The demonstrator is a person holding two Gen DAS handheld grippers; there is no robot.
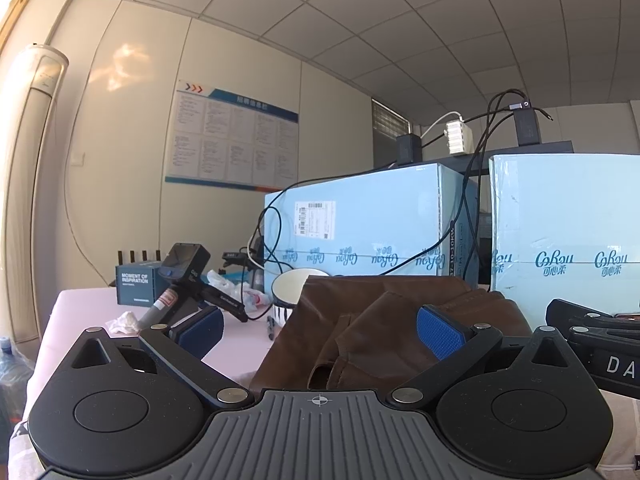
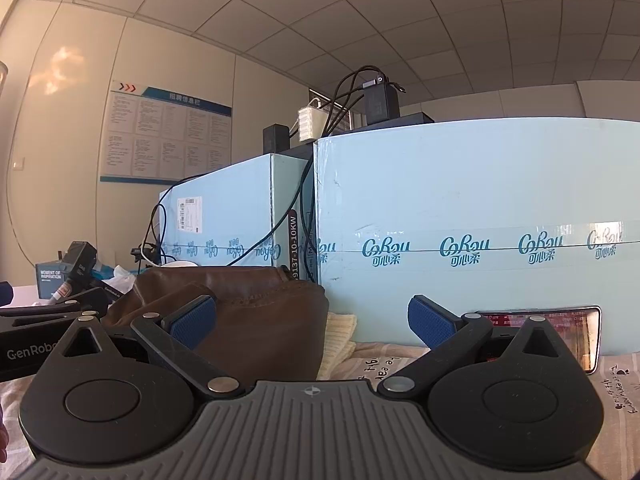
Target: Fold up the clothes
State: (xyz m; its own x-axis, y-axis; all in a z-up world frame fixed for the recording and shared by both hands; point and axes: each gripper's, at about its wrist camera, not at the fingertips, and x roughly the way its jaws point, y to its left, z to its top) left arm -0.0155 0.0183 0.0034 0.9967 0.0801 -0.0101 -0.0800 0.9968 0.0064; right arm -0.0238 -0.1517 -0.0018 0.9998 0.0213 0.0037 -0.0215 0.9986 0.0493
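Two hand-held grippers, left (image 1: 320, 330) and right (image 2: 312, 322), stand spread apart, grasping nothing. Brown garment (image 1: 384, 332) lies bunched on the desk (image 1: 244, 336) just ahead, its near edge hidden behind both devices; its long axis cannot be told. Only the right wrist view shows the cream knit (image 2: 340, 340) and phone (image 2: 576, 328). Blue cartons (image 2: 480, 216) stand behind.
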